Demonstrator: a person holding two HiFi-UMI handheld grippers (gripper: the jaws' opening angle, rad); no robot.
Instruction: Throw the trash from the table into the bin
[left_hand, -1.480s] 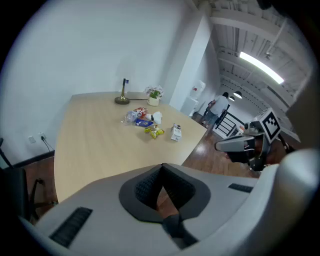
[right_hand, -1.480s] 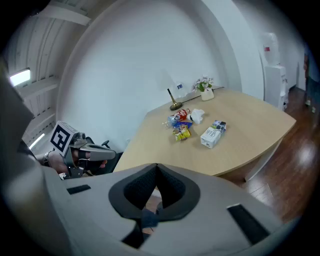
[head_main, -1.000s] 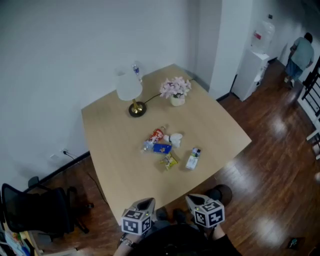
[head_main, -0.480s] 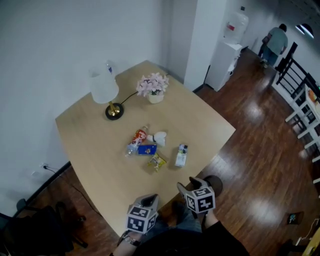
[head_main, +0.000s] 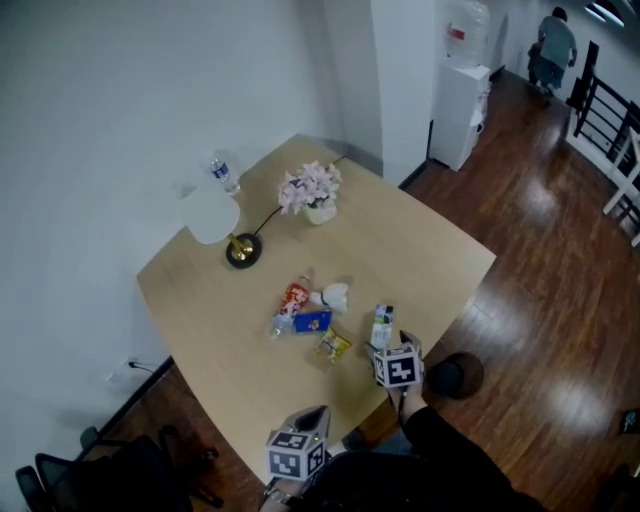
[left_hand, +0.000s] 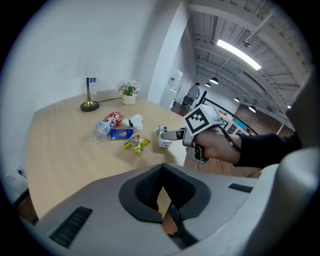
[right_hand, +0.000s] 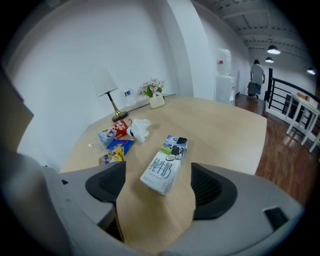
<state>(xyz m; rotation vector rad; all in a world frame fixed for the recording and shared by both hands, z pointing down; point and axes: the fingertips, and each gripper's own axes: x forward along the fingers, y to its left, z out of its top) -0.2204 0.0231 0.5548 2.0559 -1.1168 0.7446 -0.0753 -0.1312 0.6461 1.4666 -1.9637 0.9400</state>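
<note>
From the head view, the worktop (head_main: 430, 250) carries a small heap of trash: a crushed bottle (head_main: 290, 302), a tissue (head_main: 333, 295), a blue packet (head_main: 313, 321) and a yellow packet (head_main: 333, 346). A milk carton (head_main: 381, 325) lies just beside them, near the worktop's edge. The right gripper (head_main: 390, 348) is low over the worktop and points at this carton. The left gripper (head_main: 314, 415) hangs near the person's body, well apart from the trash. Only this view shows the dark round thing (head_main: 455, 375) on the floor beside the worktop.

In the left gripper view, its fingers (left_hand: 145, 187) are pressed together with nothing between them. This view shows the right gripper from the side, with a hand around it and its tips beside the carton.

In the right gripper view, the fingers (right_hand: 107, 187) have just been opening and stand wide. The carton lies flat between them and neither pad touches it. Further back stand a lamp (right_hand: 105, 82) and flowers (right_hand: 154, 89).
</note>
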